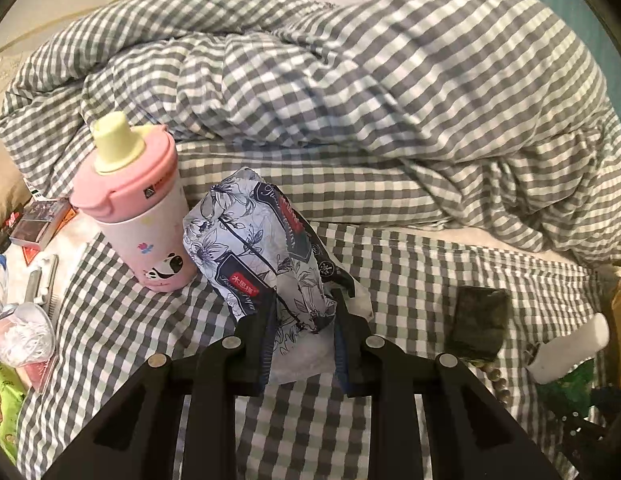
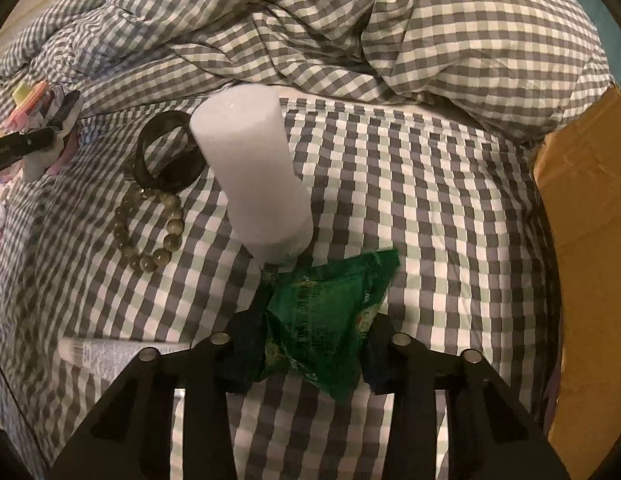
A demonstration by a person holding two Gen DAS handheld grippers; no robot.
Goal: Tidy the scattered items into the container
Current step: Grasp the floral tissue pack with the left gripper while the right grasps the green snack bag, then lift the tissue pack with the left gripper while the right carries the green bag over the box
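Black gripper (image 1: 306, 320) w/ silver rivets, blue pads.

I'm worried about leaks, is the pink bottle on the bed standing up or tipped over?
Upright. The pink bottle stands on its base on the checked sheet, cap uppermost.

Dim, warm indoor light; strong fisheye bending and black vignette at the edges; soft shadows, slight motion blur, no glare
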